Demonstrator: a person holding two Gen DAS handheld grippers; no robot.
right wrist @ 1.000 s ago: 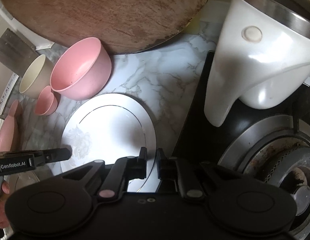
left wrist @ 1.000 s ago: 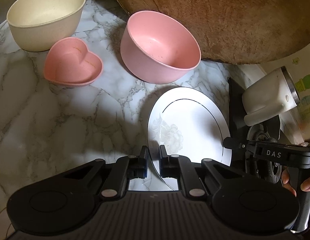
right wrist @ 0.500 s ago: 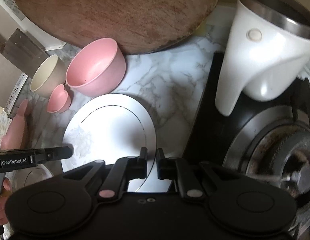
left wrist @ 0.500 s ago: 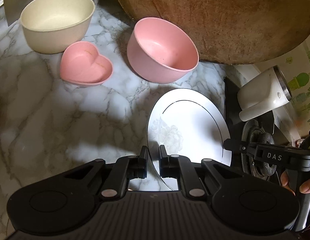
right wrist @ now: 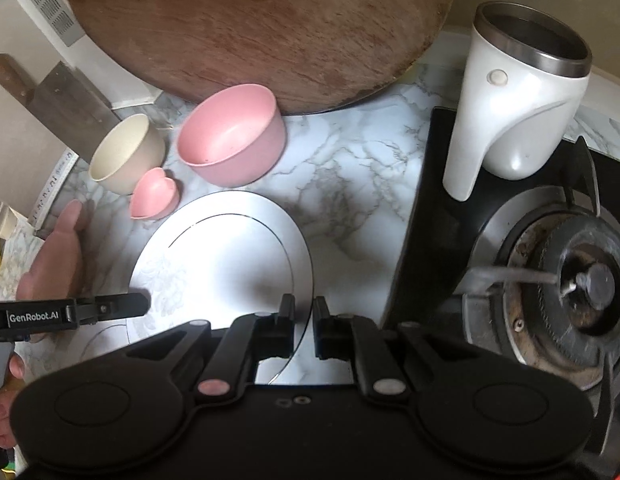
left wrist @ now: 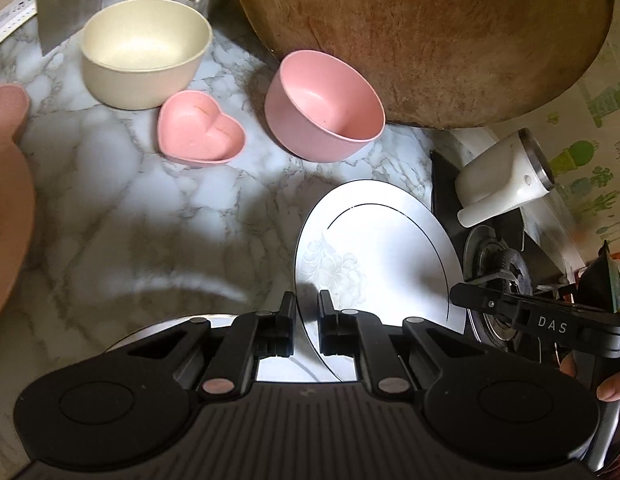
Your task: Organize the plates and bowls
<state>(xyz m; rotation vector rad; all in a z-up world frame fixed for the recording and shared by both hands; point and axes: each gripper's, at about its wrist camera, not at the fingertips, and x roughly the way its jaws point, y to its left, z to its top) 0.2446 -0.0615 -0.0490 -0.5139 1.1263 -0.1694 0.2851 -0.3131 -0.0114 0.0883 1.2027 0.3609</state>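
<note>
A white plate [left wrist: 382, 256] with a faint flower print and a thin dark ring hangs tilted over the marble counter [left wrist: 121, 208]. My left gripper [left wrist: 307, 312] is shut on its left rim. My right gripper [right wrist: 303, 312] is shut on the opposite rim of the same plate [right wrist: 221, 264]. Behind it stand a pink bowl [left wrist: 322, 108], a pink heart-shaped dish [left wrist: 199, 132] and a cream bowl [left wrist: 145, 52]. The right wrist view shows the same pink bowl [right wrist: 233, 136], heart dish [right wrist: 153, 196] and cream bowl [right wrist: 125, 152]. A second white plate's rim [right wrist: 105, 340] shows below the held one.
A big round wooden board [left wrist: 430, 32] leans at the back. A white mug [right wrist: 510, 112] with a steel rim stands on the black stove, by the gas burner [right wrist: 570, 280]. A cleaver [right wrist: 65, 104] leans at the back left. A large pink dish [left wrist: 5, 200] lies at the left edge.
Both grippers have risen and drawn back with the plate between them. The bowls and the board now look farther off, and the pink dish at the left has come into view.
</note>
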